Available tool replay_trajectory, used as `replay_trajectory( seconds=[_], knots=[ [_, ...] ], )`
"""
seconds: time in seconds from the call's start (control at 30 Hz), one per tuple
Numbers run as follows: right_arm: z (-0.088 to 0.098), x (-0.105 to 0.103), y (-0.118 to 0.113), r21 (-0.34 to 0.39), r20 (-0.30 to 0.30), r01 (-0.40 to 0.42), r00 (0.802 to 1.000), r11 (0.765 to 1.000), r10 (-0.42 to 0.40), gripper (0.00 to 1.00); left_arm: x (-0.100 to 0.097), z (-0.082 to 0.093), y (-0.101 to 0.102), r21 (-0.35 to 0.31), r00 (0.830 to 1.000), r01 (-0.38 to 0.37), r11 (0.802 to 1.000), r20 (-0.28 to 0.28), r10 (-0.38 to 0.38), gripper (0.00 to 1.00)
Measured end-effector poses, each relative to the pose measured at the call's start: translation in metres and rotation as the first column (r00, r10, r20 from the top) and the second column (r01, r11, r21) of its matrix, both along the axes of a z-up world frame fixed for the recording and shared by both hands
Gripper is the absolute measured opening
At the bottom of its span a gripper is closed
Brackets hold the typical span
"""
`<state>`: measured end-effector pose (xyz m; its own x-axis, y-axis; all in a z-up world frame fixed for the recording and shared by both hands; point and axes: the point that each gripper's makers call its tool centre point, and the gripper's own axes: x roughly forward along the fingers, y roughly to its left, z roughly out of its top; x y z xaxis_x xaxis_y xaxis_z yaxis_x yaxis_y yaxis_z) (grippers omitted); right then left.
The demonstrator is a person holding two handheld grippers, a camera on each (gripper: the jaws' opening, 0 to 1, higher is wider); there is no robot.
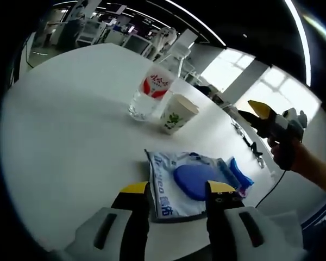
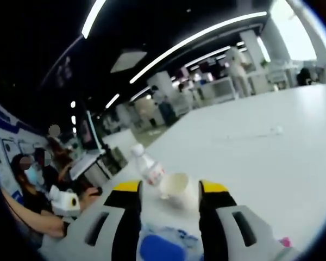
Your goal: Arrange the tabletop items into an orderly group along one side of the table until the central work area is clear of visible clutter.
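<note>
On the white table (image 1: 70, 130) lies a clear packet holding a blue item (image 1: 191, 182), and my left gripper (image 1: 175, 188) is open around its near end, hovering just above it. Beyond the packet stand a paper cup (image 1: 177, 113) with a green print and a water bottle (image 1: 150, 91) with a red label, side by side. My right gripper (image 1: 271, 120) is seen held up by a hand at the right, off the table edge. In the right gripper view the right gripper (image 2: 169, 187) is open, with the paper cup (image 2: 174, 187), the bottle (image 2: 148, 167) and the blue packet (image 2: 162, 247) ahead of it.
Small dark items (image 1: 249, 140) lie near the table's right edge, and a cable hangs off it. A small pink thing (image 2: 285, 241) sits at the lower right. Seated people (image 2: 35, 190) are beside the table, and an office with desks stretches behind.
</note>
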<state>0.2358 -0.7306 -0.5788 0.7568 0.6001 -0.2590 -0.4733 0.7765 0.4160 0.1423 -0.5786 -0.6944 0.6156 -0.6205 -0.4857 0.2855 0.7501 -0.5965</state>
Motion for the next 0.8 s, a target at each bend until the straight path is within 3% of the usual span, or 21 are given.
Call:
replay_trajectory(
  seconds=[0.2,0.8],
  knots=[
    [0.002,-0.011,-0.003,0.031,0.017,0.028,0.999,0.999,-0.029,0.39,0.004,0.007,-0.005,0.010,0.999,0.037,0.999,0.038,-0.037,0.41],
    [-0.013,-0.036,-0.010,0.030,-0.006,0.068,0.998,0.997,-0.067,0.43,0.004,0.017,-0.014,-0.003,0.998,0.047,0.999,0.046,-0.046,0.43]
  ],
)
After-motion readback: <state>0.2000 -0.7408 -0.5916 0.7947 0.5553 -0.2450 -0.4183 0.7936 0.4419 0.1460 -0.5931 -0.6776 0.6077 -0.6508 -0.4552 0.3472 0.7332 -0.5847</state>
